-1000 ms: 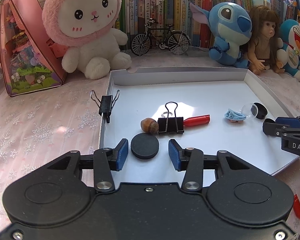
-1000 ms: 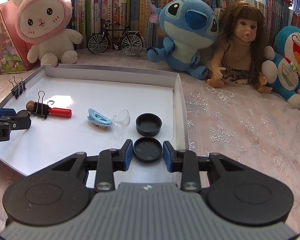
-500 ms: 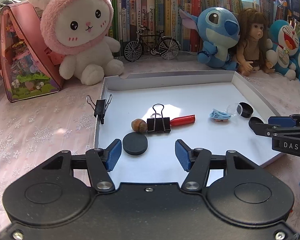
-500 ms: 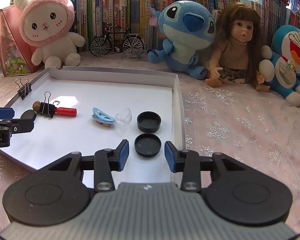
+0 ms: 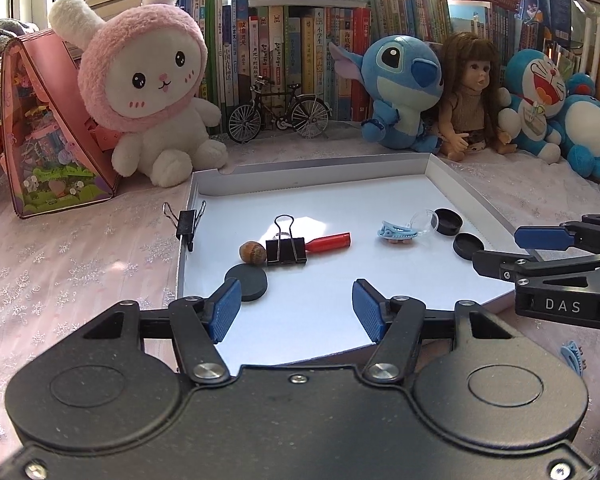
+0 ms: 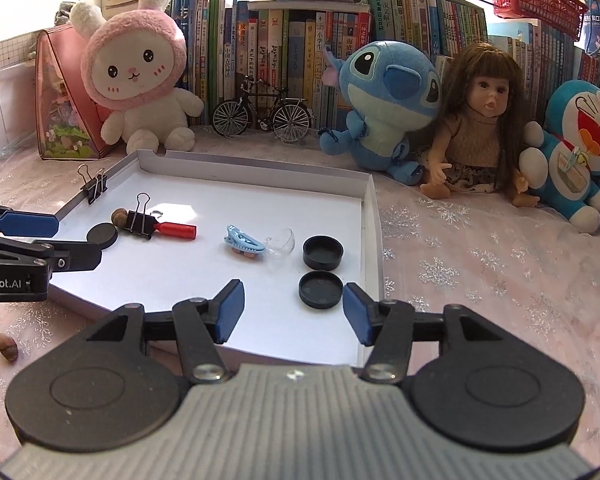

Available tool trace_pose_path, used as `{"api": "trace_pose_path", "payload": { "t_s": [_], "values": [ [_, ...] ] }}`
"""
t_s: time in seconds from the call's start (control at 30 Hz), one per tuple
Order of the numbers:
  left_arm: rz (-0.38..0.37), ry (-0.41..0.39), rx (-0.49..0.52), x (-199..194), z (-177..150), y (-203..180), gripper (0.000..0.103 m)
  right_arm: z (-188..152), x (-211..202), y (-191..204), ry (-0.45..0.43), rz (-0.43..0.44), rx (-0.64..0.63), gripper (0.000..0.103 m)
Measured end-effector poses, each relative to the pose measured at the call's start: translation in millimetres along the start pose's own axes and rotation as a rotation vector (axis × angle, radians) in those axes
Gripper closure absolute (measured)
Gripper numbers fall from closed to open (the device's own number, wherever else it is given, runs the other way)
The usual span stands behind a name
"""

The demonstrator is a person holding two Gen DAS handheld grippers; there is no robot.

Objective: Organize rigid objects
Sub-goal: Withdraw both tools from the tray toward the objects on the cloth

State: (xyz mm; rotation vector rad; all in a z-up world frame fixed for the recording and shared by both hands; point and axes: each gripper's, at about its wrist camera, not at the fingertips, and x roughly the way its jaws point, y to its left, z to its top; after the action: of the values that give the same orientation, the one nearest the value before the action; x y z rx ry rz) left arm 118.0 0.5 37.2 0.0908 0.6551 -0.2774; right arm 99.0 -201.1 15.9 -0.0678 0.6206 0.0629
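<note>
The left gripper (image 5: 296,307) has its fingers spreading wider with nothing pinched; the black disc (image 5: 247,282) lies flat in the white tray (image 5: 208,190), just beside the left blue pad. The right gripper (image 6: 293,311) is likewise widening its empty fingers, the black cap (image 6: 321,290) lying in the tray just ahead of them. Further in lie a second cap (image 6: 323,253), a blue hair clip (image 6: 242,243), a binder clip (image 6: 140,222) and an acorn (image 6: 119,216). Another acorn (image 6: 7,347) sits on the surface outside the tray.
</note>
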Motion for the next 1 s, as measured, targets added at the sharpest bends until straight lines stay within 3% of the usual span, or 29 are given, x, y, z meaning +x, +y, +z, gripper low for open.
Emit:
{"api": "trace_pose_path", "payload": {
  "t_s": [1.0],
  "values": [
    [-0.004, -0.088, -0.017, -62, -40, -4, 0.034, -34, -52, 7, -0.087, 0.019, -0.007, 0.019]
  ]
}}
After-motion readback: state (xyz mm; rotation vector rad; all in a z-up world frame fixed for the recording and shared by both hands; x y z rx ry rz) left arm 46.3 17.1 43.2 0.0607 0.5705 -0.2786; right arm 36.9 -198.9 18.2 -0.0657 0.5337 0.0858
